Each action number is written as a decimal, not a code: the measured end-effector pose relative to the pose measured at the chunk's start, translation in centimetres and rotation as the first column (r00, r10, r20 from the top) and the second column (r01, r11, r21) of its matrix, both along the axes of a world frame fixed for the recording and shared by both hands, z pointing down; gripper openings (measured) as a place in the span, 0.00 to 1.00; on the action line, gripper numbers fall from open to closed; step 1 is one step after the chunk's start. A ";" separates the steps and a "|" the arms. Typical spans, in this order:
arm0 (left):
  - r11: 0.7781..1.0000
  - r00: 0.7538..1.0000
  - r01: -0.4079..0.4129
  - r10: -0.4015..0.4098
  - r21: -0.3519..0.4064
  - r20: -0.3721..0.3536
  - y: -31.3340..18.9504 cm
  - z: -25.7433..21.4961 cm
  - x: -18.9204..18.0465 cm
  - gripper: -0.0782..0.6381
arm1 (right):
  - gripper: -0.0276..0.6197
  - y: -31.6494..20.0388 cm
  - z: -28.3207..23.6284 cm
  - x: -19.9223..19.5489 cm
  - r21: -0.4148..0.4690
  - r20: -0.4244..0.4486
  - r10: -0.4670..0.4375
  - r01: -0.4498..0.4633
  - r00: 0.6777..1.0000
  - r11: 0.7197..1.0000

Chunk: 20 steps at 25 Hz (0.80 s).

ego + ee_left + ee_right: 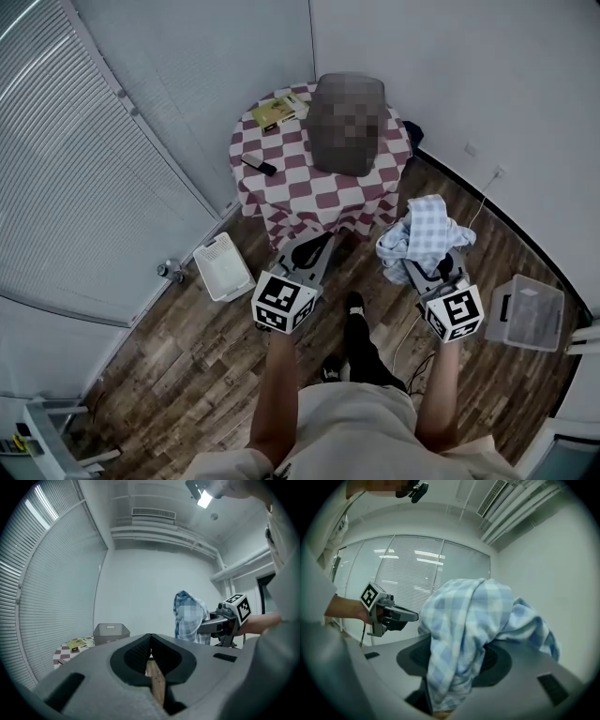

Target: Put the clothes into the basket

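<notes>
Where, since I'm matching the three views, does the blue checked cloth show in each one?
Head view: the cloth is right of centre, bunched on the right gripper.
Left gripper view: right of centre, hanging from that gripper against the far wall.
Right gripper view: centre foreground, clamped between the jaws.
Shared landmark: the window blinds, at the left in the head view and left gripper view, behind the cloth in the right gripper view.

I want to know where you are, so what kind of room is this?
Probably an office-type room, not a home: tall window blinds cover one wall, an air vent sits in the ceiling, and only one small checked-cloth table stands on the wooden floor.
</notes>
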<state>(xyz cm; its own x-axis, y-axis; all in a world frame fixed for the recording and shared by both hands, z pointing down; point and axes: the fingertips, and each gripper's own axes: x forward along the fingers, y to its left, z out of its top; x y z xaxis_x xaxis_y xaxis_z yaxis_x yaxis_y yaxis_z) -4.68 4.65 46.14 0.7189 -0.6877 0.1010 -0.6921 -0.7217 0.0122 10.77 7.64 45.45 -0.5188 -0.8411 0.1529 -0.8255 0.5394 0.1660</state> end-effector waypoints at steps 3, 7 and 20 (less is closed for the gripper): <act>1.000 1.000 0.006 -0.006 0.002 0.001 -2.6 -0.3 0.1 0.13 | 0.36 -2.7 -0.6 -0.2 0.013 -0.007 -0.006 0.006 1.000 1.000; 1.000 1.000 0.003 -0.003 0.002 0.005 -5.5 -1.2 0.9 0.13 | 0.36 -5.8 -1.5 0.2 0.012 0.010 0.000 0.000 1.000 1.000; 0.998 0.998 0.062 -0.062 -0.011 0.006 -15.7 -2.6 2.3 0.13 | 0.36 -16.8 -3.9 1.7 0.020 0.026 -0.055 0.055 0.998 0.998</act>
